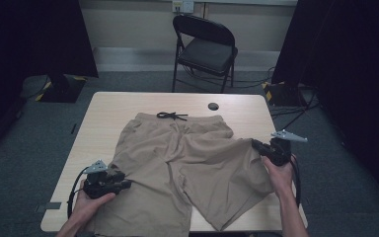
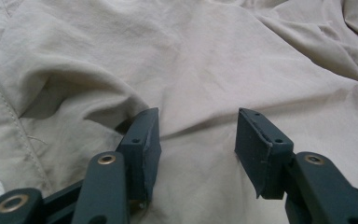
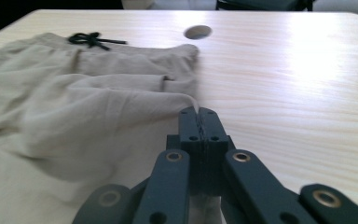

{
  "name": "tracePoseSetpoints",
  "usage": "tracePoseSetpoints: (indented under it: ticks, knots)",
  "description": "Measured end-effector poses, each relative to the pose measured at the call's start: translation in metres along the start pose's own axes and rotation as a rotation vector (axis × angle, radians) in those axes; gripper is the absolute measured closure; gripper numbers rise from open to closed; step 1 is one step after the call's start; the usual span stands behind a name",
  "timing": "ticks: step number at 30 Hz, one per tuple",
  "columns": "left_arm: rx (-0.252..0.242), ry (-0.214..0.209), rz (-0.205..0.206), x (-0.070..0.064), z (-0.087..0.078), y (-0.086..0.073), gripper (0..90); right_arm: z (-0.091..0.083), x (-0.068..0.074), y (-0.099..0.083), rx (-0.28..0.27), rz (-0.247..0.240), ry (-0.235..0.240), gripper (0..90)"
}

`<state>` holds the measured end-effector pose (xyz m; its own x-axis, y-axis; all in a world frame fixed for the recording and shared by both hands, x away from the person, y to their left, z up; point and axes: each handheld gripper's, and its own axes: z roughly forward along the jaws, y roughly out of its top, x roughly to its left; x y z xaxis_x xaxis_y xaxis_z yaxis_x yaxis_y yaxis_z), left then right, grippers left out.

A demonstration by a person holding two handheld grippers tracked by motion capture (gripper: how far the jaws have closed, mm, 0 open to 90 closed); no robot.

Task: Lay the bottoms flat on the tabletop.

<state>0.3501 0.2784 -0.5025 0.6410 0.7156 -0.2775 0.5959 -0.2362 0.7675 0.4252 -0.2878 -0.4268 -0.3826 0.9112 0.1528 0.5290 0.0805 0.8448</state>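
Tan shorts [image 1: 187, 163] lie spread on the light wooden table [image 1: 113, 108], waistband and black drawstring [image 1: 171, 116] toward the far side. My left gripper [image 1: 123, 183] rests on the left leg near its outer seam. In the left gripper view it [image 2: 198, 135] stands open over the fabric [image 2: 191, 60], with cloth lying between the jaws. My right gripper [image 1: 254, 144] is at the right leg's outer edge. In the right gripper view it [image 3: 199, 116] is shut on a thin fold of the shorts' edge [image 3: 121, 107].
A round cable hole [image 1: 213, 106] sits in the table near its far edge, also seen as the hole [image 3: 198, 31]. A black folding chair [image 1: 205, 49] stands beyond the table. Dark curtains hang at both sides, with cables on the floor at right.
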Motion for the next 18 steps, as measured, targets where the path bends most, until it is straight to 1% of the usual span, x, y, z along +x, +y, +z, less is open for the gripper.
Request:
tracePoseSetpoints:
  ticks: [1,2,3,4,5,6,7,8,9,10,11,13,15,16,17,18]
  knots:
    - [0.000,0.001,0.002,0.000,0.000,0.000,49.7,0.004,-0.005,0.000,0.015,0.005,-0.012,89.4]
    - [0.000,0.002,0.001,0.000,0.000,0.000,49.7,0.008,-0.010,-0.002,0.031,0.010,-0.029,85.9]
    - [0.000,0.001,0.000,0.000,0.000,0.000,49.6,0.011,-0.014,-0.005,0.050,0.021,-0.045,79.4]
    - [0.001,0.000,0.001,0.000,0.000,0.000,49.6,0.013,-0.017,-0.009,0.065,0.017,-0.062,71.6]
    - [0.001,-0.001,-0.001,0.000,0.000,0.000,49.6,0.012,-0.019,-0.012,0.066,0.022,-0.073,66.7]
    - [0.000,-0.005,0.000,0.000,0.000,0.000,49.6,0.010,-0.018,-0.015,0.056,0.033,-0.067,60.8]
    - [-0.001,-0.005,-0.001,0.000,0.000,0.000,49.6,0.006,-0.017,-0.017,0.048,0.033,-0.069,55.5]
    - [0.000,-0.004,-0.001,0.000,0.000,0.000,49.6,0.000,-0.013,-0.019,0.031,0.026,-0.071,53.2]
    - [0.000,-0.005,0.000,0.000,0.000,0.000,49.6,-0.006,-0.008,-0.020,0.012,0.023,-0.059,52.6]
    - [0.001,0.001,0.002,0.000,0.000,0.000,49.6,-0.012,-0.002,-0.021,-0.002,0.010,-0.036,52.2]
    - [-0.002,0.001,-0.001,-0.001,0.000,0.000,49.5,-0.018,0.005,-0.024,-0.004,-0.004,-0.022,52.2]
    - [0.000,0.004,0.005,-0.001,0.000,0.000,48.9,-0.026,0.021,-0.031,0.006,-0.044,0.012,55.9]
    - [0.000,0.004,0.002,-0.001,0.000,0.000,48.4,-0.031,0.036,-0.041,0.024,-0.064,0.039,58.0]
    - [0.003,0.005,0.002,-0.001,0.000,0.000,48.4,-0.032,0.044,-0.047,0.032,-0.072,0.061,59.5]
    - [0.002,0.006,-0.001,-0.001,0.000,0.000,48.3,-0.031,0.047,-0.051,0.043,-0.077,0.076,59.5]
    - [-0.001,0.001,-0.004,-0.001,0.000,0.000,48.4,-0.028,0.051,-0.056,0.066,-0.087,0.081,59.4]
